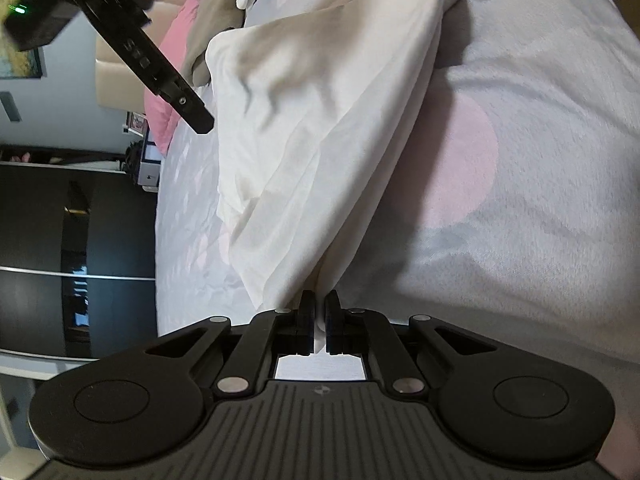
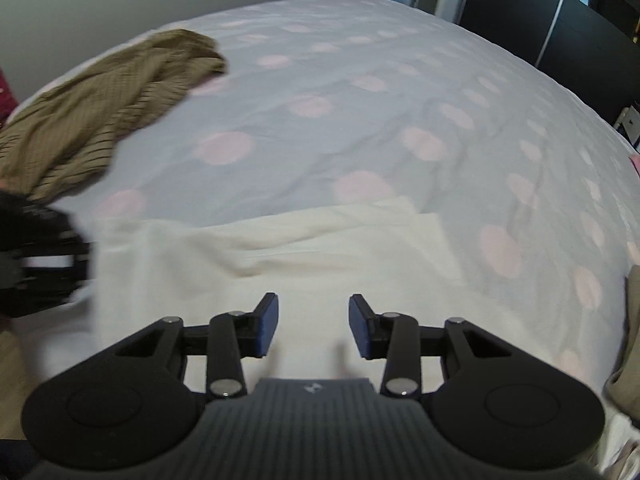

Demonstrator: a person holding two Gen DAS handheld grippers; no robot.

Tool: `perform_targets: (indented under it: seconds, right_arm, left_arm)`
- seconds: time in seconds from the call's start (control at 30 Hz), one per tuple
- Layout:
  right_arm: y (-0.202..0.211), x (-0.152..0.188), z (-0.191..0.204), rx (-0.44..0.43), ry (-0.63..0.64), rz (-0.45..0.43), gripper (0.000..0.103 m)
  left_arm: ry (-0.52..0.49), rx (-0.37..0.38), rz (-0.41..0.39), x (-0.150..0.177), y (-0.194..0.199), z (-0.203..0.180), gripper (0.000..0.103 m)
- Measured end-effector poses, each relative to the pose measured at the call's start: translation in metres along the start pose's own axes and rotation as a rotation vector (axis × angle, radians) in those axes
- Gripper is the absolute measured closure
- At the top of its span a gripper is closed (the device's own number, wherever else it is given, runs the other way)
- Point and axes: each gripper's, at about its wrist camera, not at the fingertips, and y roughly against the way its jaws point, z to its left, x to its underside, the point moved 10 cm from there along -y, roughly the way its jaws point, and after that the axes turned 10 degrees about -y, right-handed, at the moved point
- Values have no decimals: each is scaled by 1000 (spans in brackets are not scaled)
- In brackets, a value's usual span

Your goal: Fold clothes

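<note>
A white garment (image 1: 320,120) lies partly folded on the bed. My left gripper (image 1: 320,308) is shut on a corner of it, with cloth pinched between the pads. In the right wrist view the same white garment (image 2: 280,248) lies flat below my right gripper (image 2: 313,312), which is open and empty just above it. The right gripper also shows in the left wrist view (image 1: 120,40), at the upper left. The left gripper appears blurred at the left edge of the right wrist view (image 2: 40,264).
The bed has a pale grey cover with pink dots (image 2: 360,100). An olive striped garment (image 2: 100,108) lies crumpled at the far left. More clothes and a pink pillow (image 1: 172,80) lie at the bed's end. Dark wardrobe doors (image 1: 60,260) stand beside the bed.
</note>
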Motion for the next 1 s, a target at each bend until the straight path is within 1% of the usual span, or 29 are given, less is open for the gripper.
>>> perform_targets:
  seconds: [0.07,0.17,0.3,0.43,0.57,0.63,0.7,0.73,0.77,0.8,0.83,0.9,1.0]
  right_arm:
    - [-9,-7,-19,1,-32,-9,59]
    - [-33,-22,-38,-16,-65,-28,58]
    - [-70,-40,-53,-15,-70,-37,58]
    - [-98,-56,-67,-28,-87,-45,58]
    - [-121,-56,-73,-56,-103,-22,58]
    - [-127,-53,-73,-58,-94,-33,54]
    - [-127,-51,-75,-64,-101,-47,54]
    - [-127,-50,-75,-71,-109,-47,65]
    - [-126,-49,-74,-85,-117,-40,78]
    - [-123,-48,-70,-91,-106,-42,88]
    - [-121,-46,-66,-81,-74,-51,92]
    - [-117,-43,-60,-49,-15,-61,94]
    - [-111,-48,-63,-8,-25,-88,96]
  left_arm:
    - [15,17,-2,1,-1,1,100]
    - [36,40,-6,2,0,-2,100]
    - [71,68,-9,4,-1,-2,100]
    - [95,89,-12,5,0,0,100]
    - [116,113,-15,8,0,0,100]
    - [123,122,-16,10,-1,-1,100]
    - [128,128,-16,11,1,-3,100]
    - [134,133,-15,11,2,-3,100]
    - [139,137,-13,11,2,-3,100]
    - [145,142,-12,13,2,-3,100]
    - [150,146,-11,14,2,-2,100]
    - [156,153,-6,16,-1,4,100]
    - [157,158,1,16,-2,8,100]
